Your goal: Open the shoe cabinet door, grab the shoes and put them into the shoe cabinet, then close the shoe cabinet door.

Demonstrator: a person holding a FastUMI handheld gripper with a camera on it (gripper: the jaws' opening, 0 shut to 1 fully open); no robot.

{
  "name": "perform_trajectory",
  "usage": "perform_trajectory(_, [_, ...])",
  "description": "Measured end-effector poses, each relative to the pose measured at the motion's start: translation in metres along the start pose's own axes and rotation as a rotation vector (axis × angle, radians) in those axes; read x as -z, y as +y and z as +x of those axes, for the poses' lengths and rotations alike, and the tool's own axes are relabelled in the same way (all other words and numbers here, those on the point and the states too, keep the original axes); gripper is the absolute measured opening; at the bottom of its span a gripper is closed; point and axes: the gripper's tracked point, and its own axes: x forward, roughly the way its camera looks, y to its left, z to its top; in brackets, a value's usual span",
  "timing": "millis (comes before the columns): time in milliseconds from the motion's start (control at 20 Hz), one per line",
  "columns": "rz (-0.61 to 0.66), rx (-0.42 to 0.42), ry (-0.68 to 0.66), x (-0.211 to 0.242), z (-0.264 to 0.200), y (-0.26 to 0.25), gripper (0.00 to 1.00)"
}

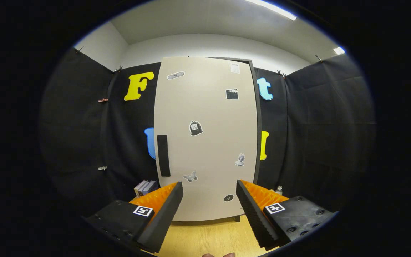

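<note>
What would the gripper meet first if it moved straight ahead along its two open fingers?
Most likely the closed cabinet door. The gripper is open, holding nothing, aimed at the door's lower middle, right of the dark handle. Nothing stands between them, though depth is unclear.

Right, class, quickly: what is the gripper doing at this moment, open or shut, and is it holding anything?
Gripper: open, fingers spread wide, holding nothing, facing the closed tall beige cabinet door with its black vertical handle ahead.

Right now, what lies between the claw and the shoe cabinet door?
In the gripper view, only bare wooden floor separates the open claw from the closed shoe cabinet door; its handle lies beyond the fingers.
</note>
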Motion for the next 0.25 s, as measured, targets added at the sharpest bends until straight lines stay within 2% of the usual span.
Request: perform_trajectory(250, [0.005, 0.003, 0.002, 0.0006, -0.0006, -0.0027, 0.98])
